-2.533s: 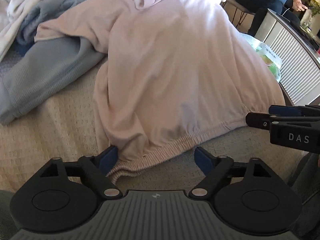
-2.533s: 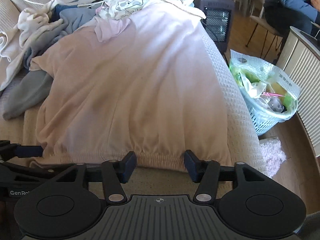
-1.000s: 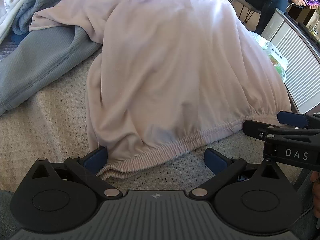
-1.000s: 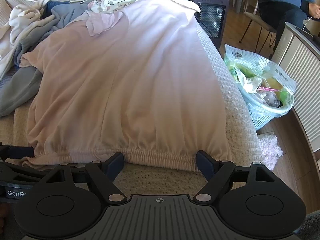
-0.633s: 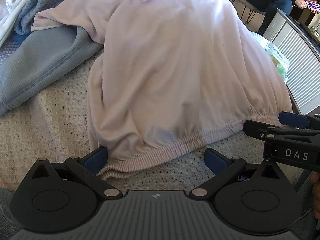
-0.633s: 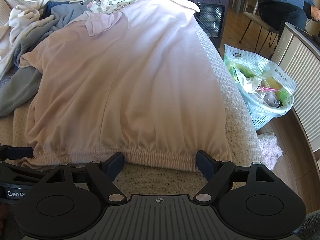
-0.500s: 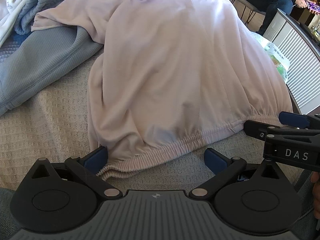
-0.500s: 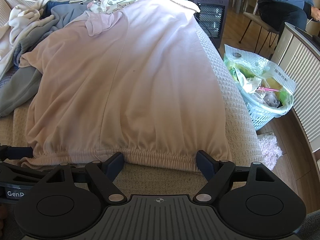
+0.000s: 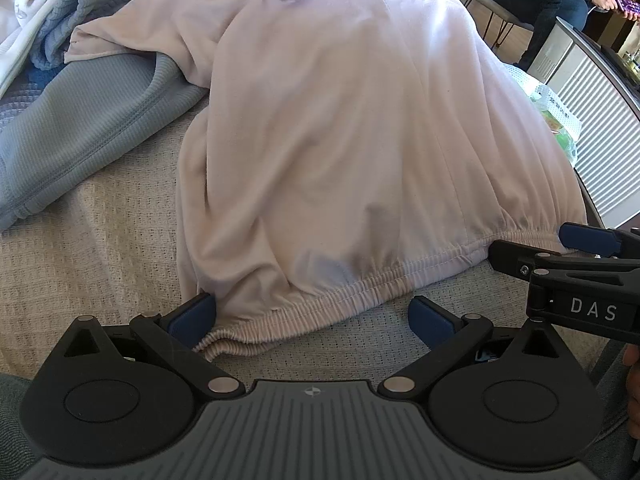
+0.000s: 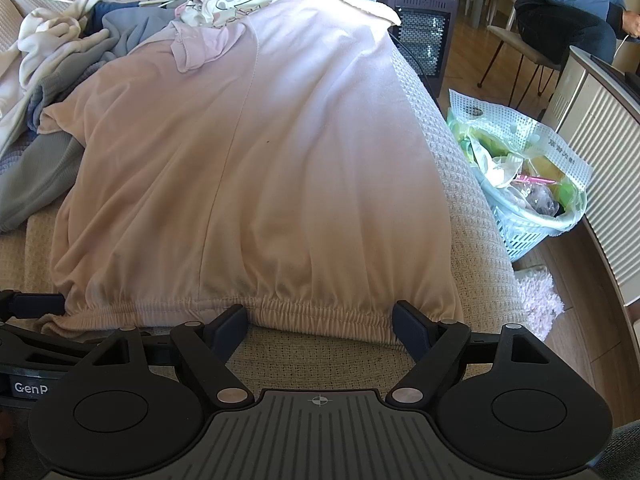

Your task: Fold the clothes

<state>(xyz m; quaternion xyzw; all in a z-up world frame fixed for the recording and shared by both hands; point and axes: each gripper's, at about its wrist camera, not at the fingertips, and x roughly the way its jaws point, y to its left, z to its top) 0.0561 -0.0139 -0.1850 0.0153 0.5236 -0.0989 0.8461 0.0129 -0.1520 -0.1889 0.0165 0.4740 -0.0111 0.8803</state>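
Hovering at the near edge of a bed, the left gripper [image 9: 312,314] has its jaws spread wide, the blue pads [image 9: 191,314] straddling the left end of an elastic waistband [image 9: 320,300] without pinching it; the left pad sits just beside the bunched corner of the band. The right gripper [image 10: 320,320] is likewise spread wide, its pads on either side of the waistband's right stretch, holding nothing. Each gripper shows in the other's view: the right one enters the left wrist view at 3 o'clock, the left one enters the right wrist view at 9 o'clock.

The waistband belongs to a pair of pale pink trousers [image 10: 260,160] lying flat on a beige woven bedspread [image 9: 100,248], waistband toward the grippers and legs running away toward 12 o'clock. At 10 o'clock from the trousers lies a grey-blue knitted garment [image 9: 80,128], partly under the pink cloth, and beyond it a heap of white and blue clothes [image 10: 60,40].

Off the bed's right side, at 2 o'clock in the right wrist view, stands a basket lined with a plastic bag [image 10: 528,184], with a dark heater [image 10: 420,28] beyond it. A seated person [image 10: 568,4] in a blue jacket is at 1 o'clock.
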